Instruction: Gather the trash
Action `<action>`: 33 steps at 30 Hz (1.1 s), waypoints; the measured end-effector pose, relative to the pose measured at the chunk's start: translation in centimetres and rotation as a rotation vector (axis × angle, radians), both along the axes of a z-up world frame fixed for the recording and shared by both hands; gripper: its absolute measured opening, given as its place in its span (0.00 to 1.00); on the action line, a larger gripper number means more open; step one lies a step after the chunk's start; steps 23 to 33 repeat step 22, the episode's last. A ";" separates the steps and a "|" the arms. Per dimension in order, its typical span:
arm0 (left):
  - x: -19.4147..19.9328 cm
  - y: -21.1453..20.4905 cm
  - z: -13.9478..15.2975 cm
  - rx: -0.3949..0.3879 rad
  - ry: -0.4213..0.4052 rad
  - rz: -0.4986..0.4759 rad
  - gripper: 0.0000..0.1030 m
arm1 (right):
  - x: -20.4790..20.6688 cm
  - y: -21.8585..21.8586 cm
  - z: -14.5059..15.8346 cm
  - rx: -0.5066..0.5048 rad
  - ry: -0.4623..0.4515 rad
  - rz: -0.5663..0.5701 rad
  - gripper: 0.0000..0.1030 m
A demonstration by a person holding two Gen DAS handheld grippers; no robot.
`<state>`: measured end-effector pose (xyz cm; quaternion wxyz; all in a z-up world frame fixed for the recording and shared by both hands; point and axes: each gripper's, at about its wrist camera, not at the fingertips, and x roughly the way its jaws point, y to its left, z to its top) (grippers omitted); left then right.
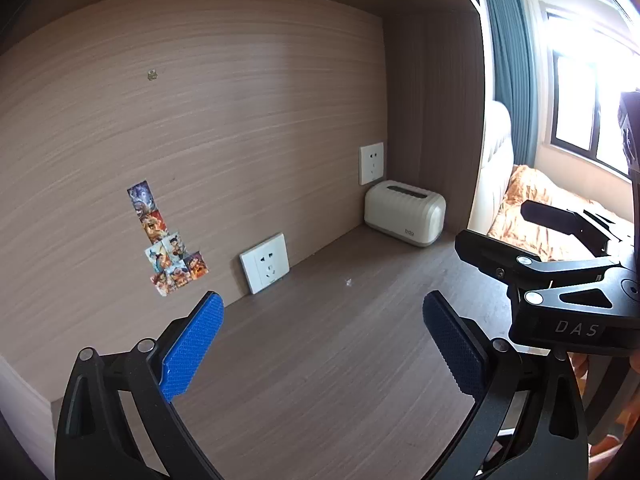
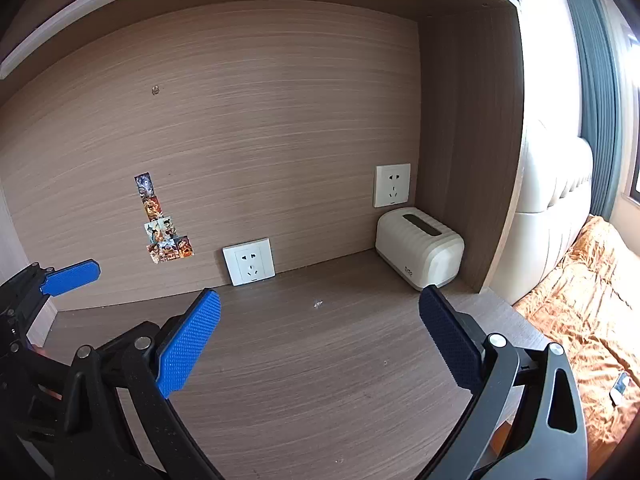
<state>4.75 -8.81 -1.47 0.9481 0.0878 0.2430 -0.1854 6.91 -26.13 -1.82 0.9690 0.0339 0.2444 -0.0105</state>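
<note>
A tiny white scrap of trash (image 1: 349, 281) lies on the brown wooden desk (image 1: 320, 360), in front of the back wall; it also shows in the right wrist view (image 2: 318, 303). My left gripper (image 1: 324, 348) is open and empty, hovering above the desk short of the scrap. My right gripper (image 2: 320, 344) is open and empty, also short of the scrap. The right gripper's black body (image 1: 560, 280) shows at the right of the left wrist view. A blue fingertip (image 2: 72, 276) of the left gripper shows at the left of the right wrist view.
A cream ribbed tissue box (image 1: 406, 212) (image 2: 420, 252) stands in the desk's back right corner. Two white wall sockets (image 1: 265, 263) (image 1: 372, 162) and several stickers (image 1: 168, 252) are on the back panel. A bed with an orange cover (image 2: 580, 300) lies to the right.
</note>
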 end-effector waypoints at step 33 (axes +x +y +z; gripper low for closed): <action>0.9 0.1 -0.4 -0.013 0.046 0.028 0.95 | -0.3 -1.0 -0.3 0.029 0.017 -0.031 0.96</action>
